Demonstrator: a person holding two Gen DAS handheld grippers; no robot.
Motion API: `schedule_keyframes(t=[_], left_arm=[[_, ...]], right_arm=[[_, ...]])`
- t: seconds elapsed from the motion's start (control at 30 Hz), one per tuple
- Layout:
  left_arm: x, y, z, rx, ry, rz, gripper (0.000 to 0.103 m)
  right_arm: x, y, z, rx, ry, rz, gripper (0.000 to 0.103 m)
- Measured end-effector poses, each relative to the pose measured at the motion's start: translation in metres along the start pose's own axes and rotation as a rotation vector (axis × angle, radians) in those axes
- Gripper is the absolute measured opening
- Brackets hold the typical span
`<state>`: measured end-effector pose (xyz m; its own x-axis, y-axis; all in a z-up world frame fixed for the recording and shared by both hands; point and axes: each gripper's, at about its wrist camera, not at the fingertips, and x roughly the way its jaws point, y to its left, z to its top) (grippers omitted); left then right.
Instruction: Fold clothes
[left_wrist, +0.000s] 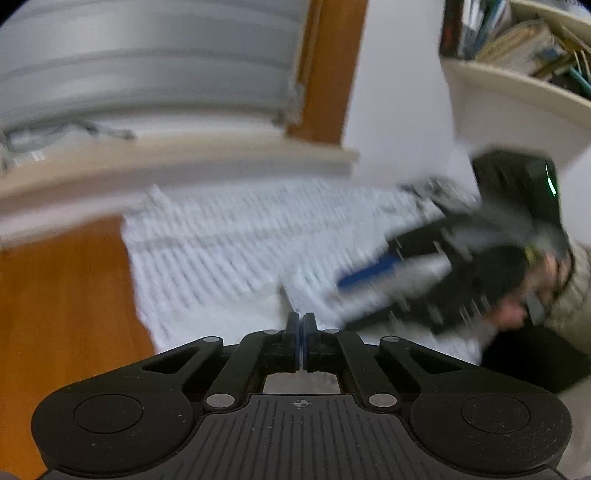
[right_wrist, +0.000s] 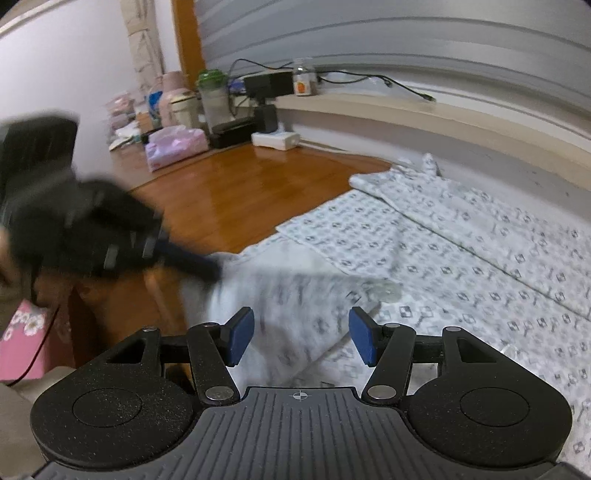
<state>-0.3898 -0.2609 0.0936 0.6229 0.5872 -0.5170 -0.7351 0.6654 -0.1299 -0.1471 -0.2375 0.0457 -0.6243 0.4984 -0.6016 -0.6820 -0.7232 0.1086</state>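
Note:
A white garment with a small grey print (right_wrist: 424, 251) lies spread over a wooden table (right_wrist: 229, 192), partly folded on itself. My left gripper (left_wrist: 301, 325) is shut, with a thin edge of the garment (left_wrist: 221, 251) pinched between its blue pads. In the right wrist view the left gripper (right_wrist: 210, 271) is a blurred black shape lifting the cloth's near corner. My right gripper (right_wrist: 301, 338) hangs open just above the raised cloth with nothing between its pads. The left wrist view shows that right gripper (left_wrist: 345, 304) blurred over the garment's right side, held by a hand (left_wrist: 546, 273).
Along the table's far end stand a tissue pack (right_wrist: 175, 146), jars and bottles (right_wrist: 212, 96), a black box (right_wrist: 267, 85) and a white power strip (right_wrist: 275, 139). Cables run along the window sill (right_wrist: 388, 107). A bookshelf (left_wrist: 517, 85) is at right and a pink box (right_wrist: 22, 343) at lower left.

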Motion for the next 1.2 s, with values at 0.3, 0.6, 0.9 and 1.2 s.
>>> schedule_keyframes(t=[0.3,0.6,0.9,1.2], left_arm=[[0.028,0.016,0.055,0.061,-0.016,0.032,0.001],[0.05,0.018,0.072,0.066,-0.038,0.043,0.001],[0.021,0.027,0.048,-0.045,-0.088,0.097,0.006],[0.036,0.011,-0.002,-0.106,-0.013,-0.01,0.011]], right_arm=[[0.006,0.005,0.013,-0.024,0.01,0.028,0.057],[0.025,-0.006,0.024,0.044,0.033,0.103,0.034],[0.027,-0.026,0.039,0.186,-0.067,0.077,0.004],[0.024,-0.047,0.045,0.266,-0.151,-0.031,0.003]])
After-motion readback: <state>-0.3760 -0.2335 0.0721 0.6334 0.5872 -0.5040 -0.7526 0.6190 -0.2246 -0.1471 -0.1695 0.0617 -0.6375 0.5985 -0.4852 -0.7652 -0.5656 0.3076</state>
